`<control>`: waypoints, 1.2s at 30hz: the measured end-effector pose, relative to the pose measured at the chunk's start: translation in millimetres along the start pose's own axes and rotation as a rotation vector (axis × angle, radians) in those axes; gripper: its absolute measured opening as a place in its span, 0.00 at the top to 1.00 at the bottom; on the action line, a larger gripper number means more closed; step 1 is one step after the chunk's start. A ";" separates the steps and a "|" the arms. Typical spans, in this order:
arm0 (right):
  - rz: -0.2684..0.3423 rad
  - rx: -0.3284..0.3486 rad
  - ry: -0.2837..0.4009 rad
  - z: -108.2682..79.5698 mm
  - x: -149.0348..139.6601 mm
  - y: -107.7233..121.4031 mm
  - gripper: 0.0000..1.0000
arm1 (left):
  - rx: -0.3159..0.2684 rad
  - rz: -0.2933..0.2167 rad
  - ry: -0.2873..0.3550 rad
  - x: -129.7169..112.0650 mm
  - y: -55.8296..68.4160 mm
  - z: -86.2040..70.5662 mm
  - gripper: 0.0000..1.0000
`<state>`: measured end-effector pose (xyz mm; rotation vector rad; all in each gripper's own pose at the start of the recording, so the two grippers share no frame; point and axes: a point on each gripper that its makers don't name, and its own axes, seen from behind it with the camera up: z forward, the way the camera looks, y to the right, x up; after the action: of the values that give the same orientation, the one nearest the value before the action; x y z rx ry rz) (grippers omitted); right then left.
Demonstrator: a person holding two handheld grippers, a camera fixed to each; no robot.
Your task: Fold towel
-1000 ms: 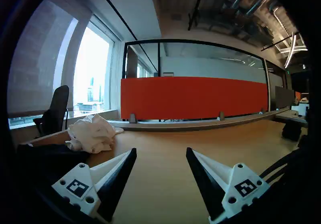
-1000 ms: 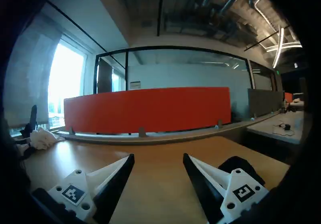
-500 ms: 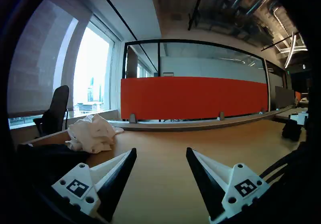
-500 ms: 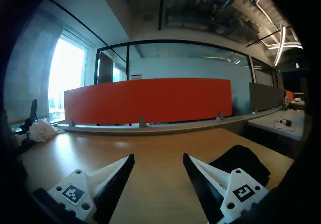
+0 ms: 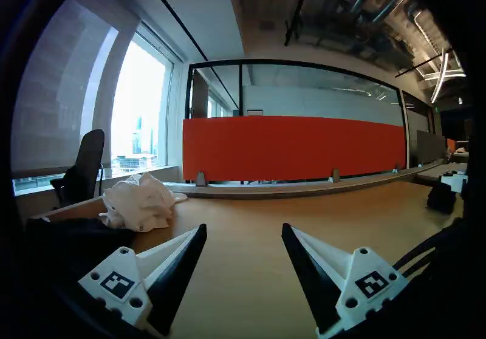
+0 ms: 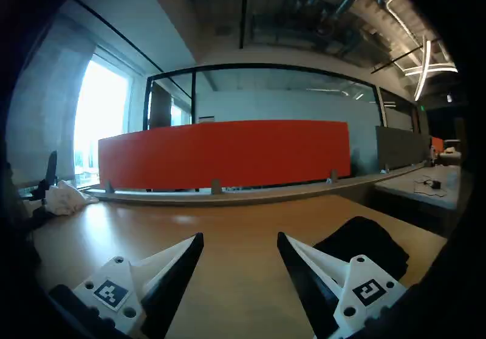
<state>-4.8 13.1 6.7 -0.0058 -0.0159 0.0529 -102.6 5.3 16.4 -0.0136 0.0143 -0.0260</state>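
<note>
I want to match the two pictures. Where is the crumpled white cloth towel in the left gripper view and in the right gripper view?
Left gripper view: the crumpled white cloth towel is at the lower left, quite large.
Right gripper view: the same towel is small, near the far left edge.
Shared landmark: the long orange-red divider panel runs across the middle of both views.

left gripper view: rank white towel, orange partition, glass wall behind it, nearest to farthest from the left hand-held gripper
1. white towel: crumpled on the desk, ahead and to the left of the left hand-held gripper.
2. orange partition: standing along the desk's far edge, straight ahead.
3. glass wall: behind and above the partition.
</note>
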 end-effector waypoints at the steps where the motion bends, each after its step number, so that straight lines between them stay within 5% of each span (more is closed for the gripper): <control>1: -0.001 0.001 0.002 -0.4 0.4 -0.2 0.07 | 0.000 0.000 0.000 -0.1 0.1 0.0 0.09; 36: -0.054 0.027 0.015 -6.3 0.8 -15.3 0.06 | 0.000 0.000 0.000 -0.3 0.4 -0.1 0.09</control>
<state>-3.0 -2.1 0.6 0.0213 -0.0004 -0.0005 -102.9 5.6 16.3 -0.0138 0.0145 -0.0261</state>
